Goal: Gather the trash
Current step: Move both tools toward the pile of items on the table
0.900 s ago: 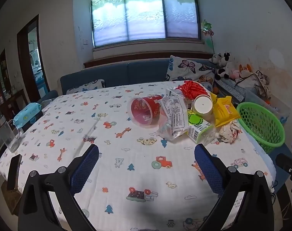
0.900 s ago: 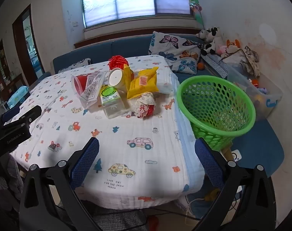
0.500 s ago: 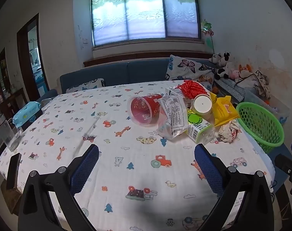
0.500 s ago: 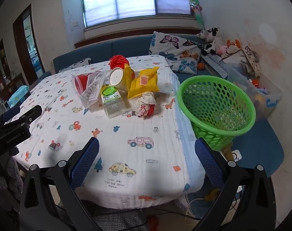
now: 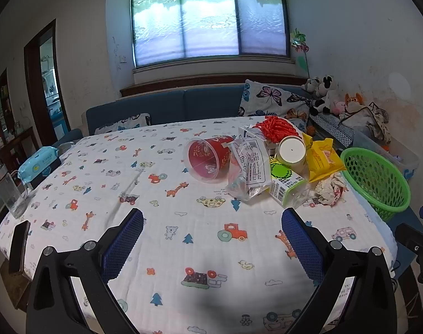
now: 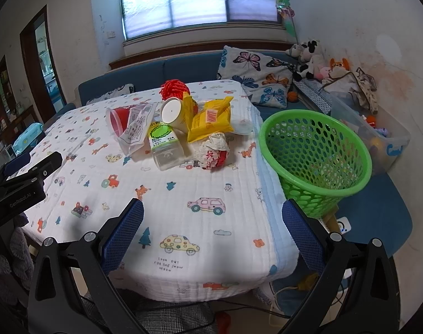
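clearly both the left gripper point(image 5: 212, 232) and right gripper point(image 6: 212, 230) hover with fingers apart, empty, facing the trash pile point(image 6: 172, 128) beside the green basket point(image 6: 314, 153), ready to pick.

Quilted cloth tablecloth point(image 6: 211, 194); perforated plastic basket point(image 6: 317, 150), seemingly glossy.

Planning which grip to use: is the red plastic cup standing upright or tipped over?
Tipped over. The red cup lies on its side on the table, its open mouth facing the left gripper's camera, against the clear wrapper.
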The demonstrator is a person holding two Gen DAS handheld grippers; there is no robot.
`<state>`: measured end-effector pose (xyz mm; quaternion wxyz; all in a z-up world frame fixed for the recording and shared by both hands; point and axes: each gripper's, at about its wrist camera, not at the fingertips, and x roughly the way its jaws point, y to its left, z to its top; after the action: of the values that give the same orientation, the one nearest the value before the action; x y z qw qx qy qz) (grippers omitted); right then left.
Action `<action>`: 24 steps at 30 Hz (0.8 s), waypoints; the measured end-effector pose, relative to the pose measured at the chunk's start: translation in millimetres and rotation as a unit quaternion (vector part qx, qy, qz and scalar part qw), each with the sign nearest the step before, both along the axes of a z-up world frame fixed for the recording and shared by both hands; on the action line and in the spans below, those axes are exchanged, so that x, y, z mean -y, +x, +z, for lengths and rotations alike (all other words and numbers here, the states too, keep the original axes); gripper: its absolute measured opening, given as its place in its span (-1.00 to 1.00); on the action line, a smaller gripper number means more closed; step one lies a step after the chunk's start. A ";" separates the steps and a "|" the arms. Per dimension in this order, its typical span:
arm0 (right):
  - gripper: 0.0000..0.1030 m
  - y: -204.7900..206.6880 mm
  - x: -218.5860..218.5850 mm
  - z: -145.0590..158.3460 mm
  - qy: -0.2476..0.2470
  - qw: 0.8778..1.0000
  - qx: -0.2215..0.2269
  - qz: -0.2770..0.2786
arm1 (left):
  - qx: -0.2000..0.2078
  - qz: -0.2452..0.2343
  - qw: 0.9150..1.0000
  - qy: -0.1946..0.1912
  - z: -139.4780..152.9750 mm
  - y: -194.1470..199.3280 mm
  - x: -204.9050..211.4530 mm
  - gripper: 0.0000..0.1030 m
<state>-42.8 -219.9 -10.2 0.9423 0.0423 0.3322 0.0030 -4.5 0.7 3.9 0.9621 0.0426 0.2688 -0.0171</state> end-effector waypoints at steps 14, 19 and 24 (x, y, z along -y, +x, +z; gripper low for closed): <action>0.91 -1.2 -3.9 1.5 -0.002 1.000 0.004 0.005 | 0.001 0.001 1.000 -0.009 0.7 -0.9 -3.0 0.88; 0.91 -2.5 -3.8 3.1 -0.002 1.000 0.005 0.005 | 0.001 0.000 1.000 -0.011 0.9 -2.1 -3.9 0.88; 0.91 -5.0 -4.3 4.4 -0.001 1.000 0.008 0.005 | 0.003 -0.001 1.000 -0.013 1.7 -4.3 -3.9 0.87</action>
<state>-47.8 -215.6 -5.8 0.9450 0.0398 0.3245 0.0076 -8.8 4.6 5.6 0.9633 0.0308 0.2659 -0.0217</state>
